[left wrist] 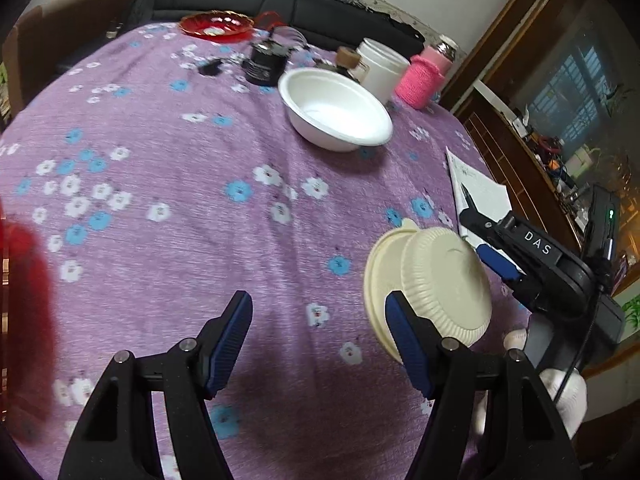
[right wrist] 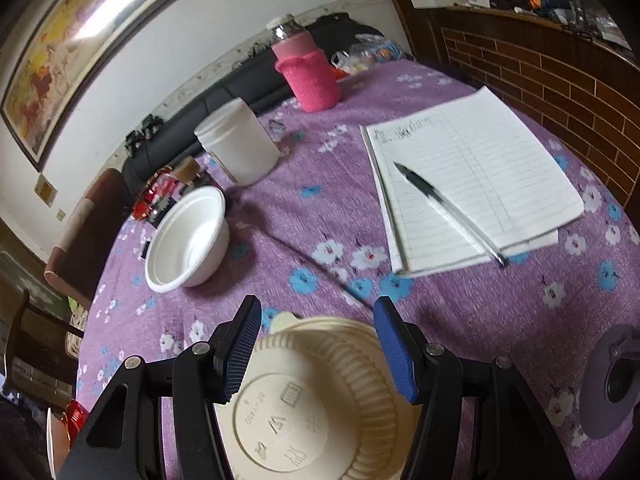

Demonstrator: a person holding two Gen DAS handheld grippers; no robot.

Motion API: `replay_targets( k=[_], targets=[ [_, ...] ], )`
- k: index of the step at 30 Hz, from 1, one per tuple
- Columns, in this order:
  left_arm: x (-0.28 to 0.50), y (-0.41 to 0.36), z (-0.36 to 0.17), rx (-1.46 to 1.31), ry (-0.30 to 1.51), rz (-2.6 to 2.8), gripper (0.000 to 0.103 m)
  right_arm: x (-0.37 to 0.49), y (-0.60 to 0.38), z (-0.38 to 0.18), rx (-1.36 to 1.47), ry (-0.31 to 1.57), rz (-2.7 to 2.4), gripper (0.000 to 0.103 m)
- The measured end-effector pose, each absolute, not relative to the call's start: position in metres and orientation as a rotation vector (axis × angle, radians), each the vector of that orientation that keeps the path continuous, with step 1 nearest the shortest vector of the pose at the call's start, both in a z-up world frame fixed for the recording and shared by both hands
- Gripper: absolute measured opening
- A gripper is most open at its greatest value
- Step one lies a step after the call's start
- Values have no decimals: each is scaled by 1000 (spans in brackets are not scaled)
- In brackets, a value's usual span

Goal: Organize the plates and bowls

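**Right tongs carrying a cream bowl**

The right gripper (right wrist: 316, 344) is pinching a cream ribbed bowl (right wrist: 304, 400), tilted above the purple tablecloth (left wrist: 192, 240). The left gripper (left wrist: 320, 344) is hanging spread, empty. A white bowl (left wrist: 336, 110) is sitting farther back.

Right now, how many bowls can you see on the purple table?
2. A white bowl sits upright near the white jar. A cream bowl, ribbed and bottom-up, is between the right tongs. It looks layered, so more could be nested inside it.
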State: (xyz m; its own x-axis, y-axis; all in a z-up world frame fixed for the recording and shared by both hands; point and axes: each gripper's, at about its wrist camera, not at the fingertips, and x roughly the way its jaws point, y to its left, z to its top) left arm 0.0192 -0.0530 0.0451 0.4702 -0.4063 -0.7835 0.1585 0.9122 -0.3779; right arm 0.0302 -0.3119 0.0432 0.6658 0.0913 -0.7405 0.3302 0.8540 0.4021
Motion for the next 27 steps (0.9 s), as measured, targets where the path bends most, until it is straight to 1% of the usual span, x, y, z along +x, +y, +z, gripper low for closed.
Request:
replay_targets(
  k=[7, 12, 15, 19, 21, 24, 27],
  targets=[
    [32, -76, 20, -229, 1084, -373, 68, 29, -313, 31, 643, 929, -69, 64],
    [35, -68, 17, -232, 1061, -332, 68, 27, -312, 32, 688, 943, -13, 65],
    [37, -55, 16, -276, 1056, -320, 68, 26, -305, 34, 746, 936, 104, 65],
    [36, -51, 16, -299, 1066, -338, 68, 32, -274, 31, 854, 965, 436, 66],
    [33, -46, 18, -311, 1062, -335, 68, 29, -263, 38, 810, 926, 451, 66],
    [29, -36, 25, -319, 1044, -325, 68, 20, -259, 54, 673, 855, 324, 66],
    [39, -30, 37, -307, 1031, -300, 68, 15, -260, 68, 617, 790, 234, 65]
  ],
)
